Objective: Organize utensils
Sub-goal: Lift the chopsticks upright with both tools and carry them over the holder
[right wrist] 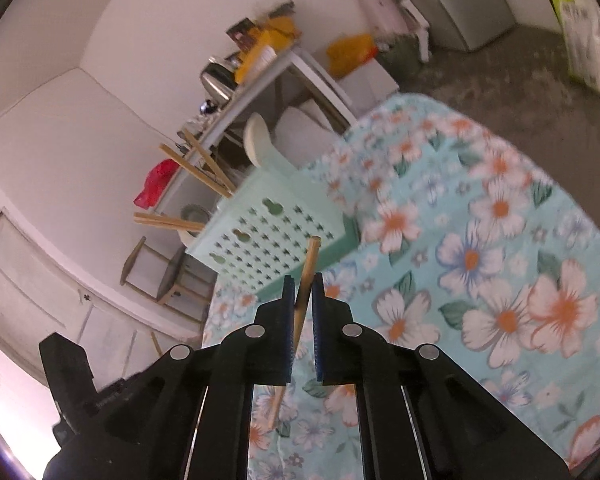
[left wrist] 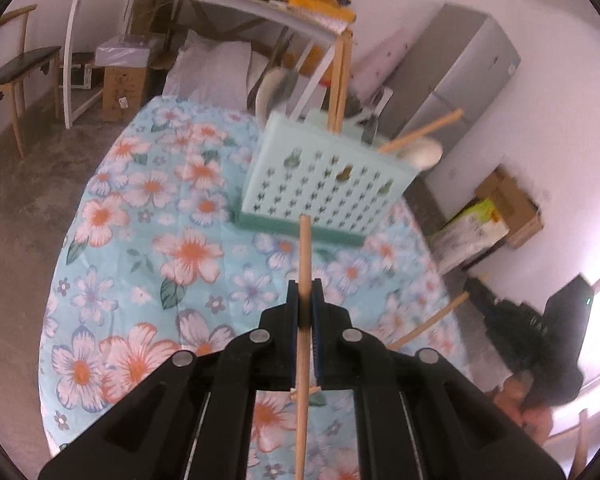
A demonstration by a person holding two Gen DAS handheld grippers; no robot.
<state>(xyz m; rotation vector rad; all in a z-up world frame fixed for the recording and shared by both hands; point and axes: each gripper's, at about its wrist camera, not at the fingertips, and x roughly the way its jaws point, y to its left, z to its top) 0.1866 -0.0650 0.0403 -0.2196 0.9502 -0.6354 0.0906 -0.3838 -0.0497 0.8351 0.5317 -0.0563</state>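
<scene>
Left wrist view: left tongs [left wrist: 305,300] clenched on a wooden chopstick [left wrist: 304,264], held partway along, the stick running up between the pads and out past them on both sides.
Right wrist view: right tongs [right wrist: 302,300] holding a second chopstick [right wrist: 309,264]; it sits slanted in the gap, upper end leaning right, so the grip looks less square than the left one.
Rack: pale green perforated utensil basket [left wrist: 324,184] standing on the table [left wrist: 160,220] just ahead of both sticks; more chopsticks [right wrist: 196,168] and a pale spoon [left wrist: 420,152] already poke out of its top.
Table cover: blue cloth with orange and white flowers.
Weight: judged very light; a soft pinch should carry it.
Stiffness: rigid thin wood, no sag visible.
Surface: smooth and narrow, likely to pivot or slide in the pads when held off-centre.
Best hold: near the middle, stick lined up with the pads.
Fragility: low, though a hard knock on the basket rim could twist it loose.
</scene>
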